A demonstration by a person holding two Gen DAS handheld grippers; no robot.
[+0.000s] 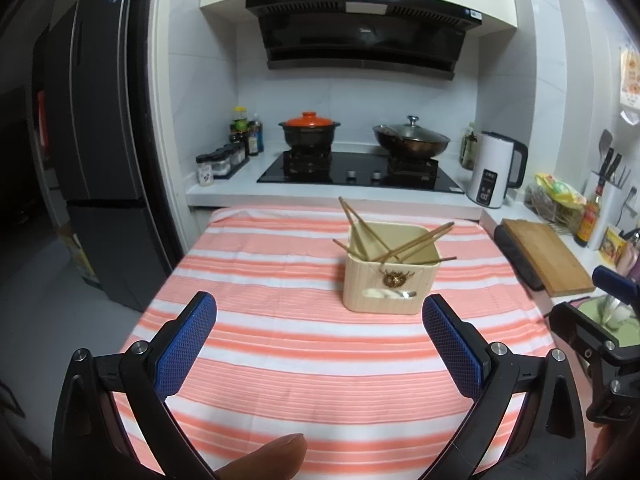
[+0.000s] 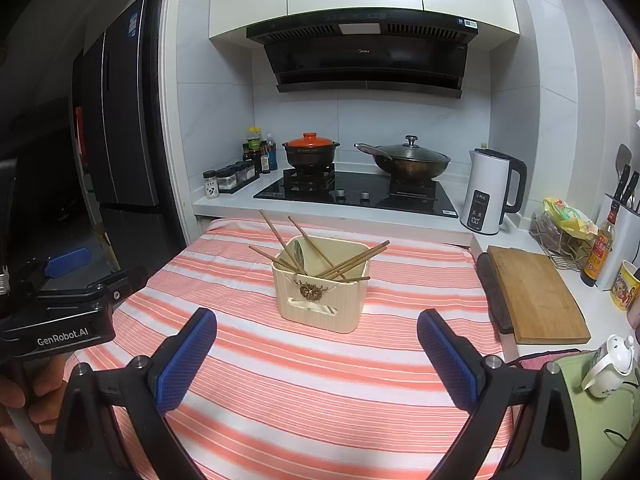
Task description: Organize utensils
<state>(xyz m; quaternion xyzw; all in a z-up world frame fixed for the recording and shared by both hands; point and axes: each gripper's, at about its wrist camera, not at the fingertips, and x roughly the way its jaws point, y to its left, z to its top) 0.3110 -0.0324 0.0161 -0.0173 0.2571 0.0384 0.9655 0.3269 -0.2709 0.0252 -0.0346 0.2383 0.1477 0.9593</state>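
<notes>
Cream utensil holder (image 2: 322,285) stands mid-worktop on the striped cloth (image 2: 320,400), far of both grippers; wooden chopsticks (image 2: 352,262) lean crosswise out of it, and a metal spoon (image 2: 299,255) rests inside. My left gripper (image 1: 319,346) and right gripper (image 2: 316,354) are both spread wide, holding nothing. I judge the chopsticks light, stiff and slender, likely to roll; I would pinch one at mid-shaft, above the rim.
</notes>
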